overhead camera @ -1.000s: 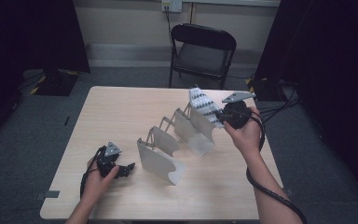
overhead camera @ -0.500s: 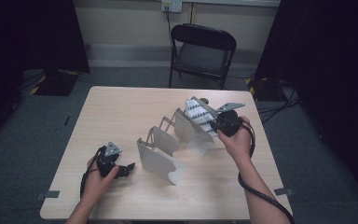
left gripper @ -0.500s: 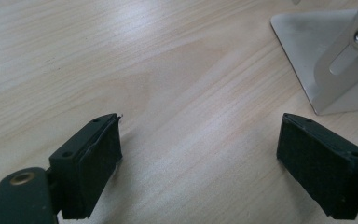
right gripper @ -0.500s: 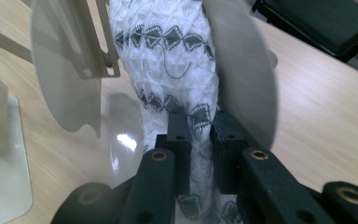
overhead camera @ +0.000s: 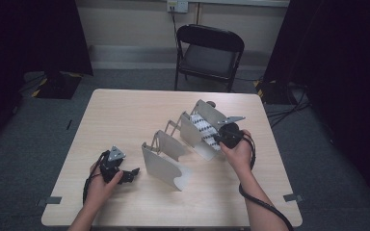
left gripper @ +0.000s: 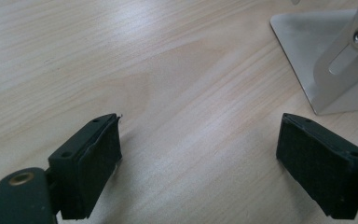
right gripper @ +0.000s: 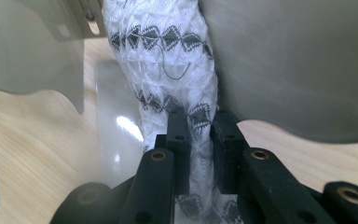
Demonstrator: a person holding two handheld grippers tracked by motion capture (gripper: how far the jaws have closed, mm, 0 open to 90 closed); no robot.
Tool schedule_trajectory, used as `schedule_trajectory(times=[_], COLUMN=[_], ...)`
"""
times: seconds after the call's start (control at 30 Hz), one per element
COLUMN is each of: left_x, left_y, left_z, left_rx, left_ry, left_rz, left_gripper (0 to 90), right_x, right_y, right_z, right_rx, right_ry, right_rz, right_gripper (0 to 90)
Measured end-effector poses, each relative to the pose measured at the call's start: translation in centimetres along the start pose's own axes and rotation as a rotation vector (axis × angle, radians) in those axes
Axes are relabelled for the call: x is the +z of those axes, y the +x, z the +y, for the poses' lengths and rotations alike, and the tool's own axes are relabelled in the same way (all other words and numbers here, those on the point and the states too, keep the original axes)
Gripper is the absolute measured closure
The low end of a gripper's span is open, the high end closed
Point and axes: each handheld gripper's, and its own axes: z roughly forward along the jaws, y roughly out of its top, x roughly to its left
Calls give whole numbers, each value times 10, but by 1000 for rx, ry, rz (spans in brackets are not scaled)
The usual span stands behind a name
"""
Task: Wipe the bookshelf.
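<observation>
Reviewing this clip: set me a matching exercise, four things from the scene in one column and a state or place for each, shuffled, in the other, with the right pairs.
Things:
1. left hand-held gripper
2. right hand-held gripper
3. patterned white cloth
4. folding chair

States or places:
A. lowered into a slot between two plates of the metal rack
B. jaws wide open above the bare table
C. on the floor beyond the table's far edge
D. jaws clamped on fabric

Pairs: 1-B, 2-D, 3-A, 4-C
</observation>
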Motion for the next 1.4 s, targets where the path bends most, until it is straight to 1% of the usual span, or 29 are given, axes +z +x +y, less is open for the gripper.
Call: schedule_trajectory(times=[0.13, 0.17, 0.23, 0.3, 0.37, 0.4, 0.5, 0.67, 0.7, 0.87, 1.03, 1.4], left_x=[0, 0, 0, 0, 0, 0, 0, 0, 0, 0, 0, 0], left_y=[0, 0, 0, 0, 0, 0, 0, 0, 0, 0, 0, 0], left_z=[0, 0, 0, 0, 0, 0, 0, 0, 0, 0, 0, 0], left_rx=[0, -1, 0, 0, 0, 0, -1, 0, 1, 1, 1, 3], left_ry=[0, -1, 0, 0, 0, 0, -1, -1, 0, 0, 0, 0], left_rz=[0, 0, 0, 0, 0, 0, 0, 0, 0, 1, 1, 2], left_gripper=[133, 133, 133, 133, 133, 133, 133, 133, 133, 134, 133, 133], right_x=[11, 11, 16, 17, 22, 22, 23, 23, 23, 21, 16, 3], right_y=[1, 1, 4, 5, 4, 4, 5, 6, 7, 7, 3, 3], right_z=[-5, -5, -7, -8, -14, -14, -20, -24, -27, -33, -40, -55], right_rx=[10, 10, -8, -8, -1, -1, -9, -14, -15, -9, 0, -14], right_ry=[17, 17, 37, 38, 51, 51, 52, 61, 58, 54, 53, 53], right_rz=[1, 1, -6, -6, 4, 4, 15, 20, 22, 31, 32, 47], right_gripper=[793, 793, 793, 793, 792, 792, 791, 790, 789, 790, 789, 790])
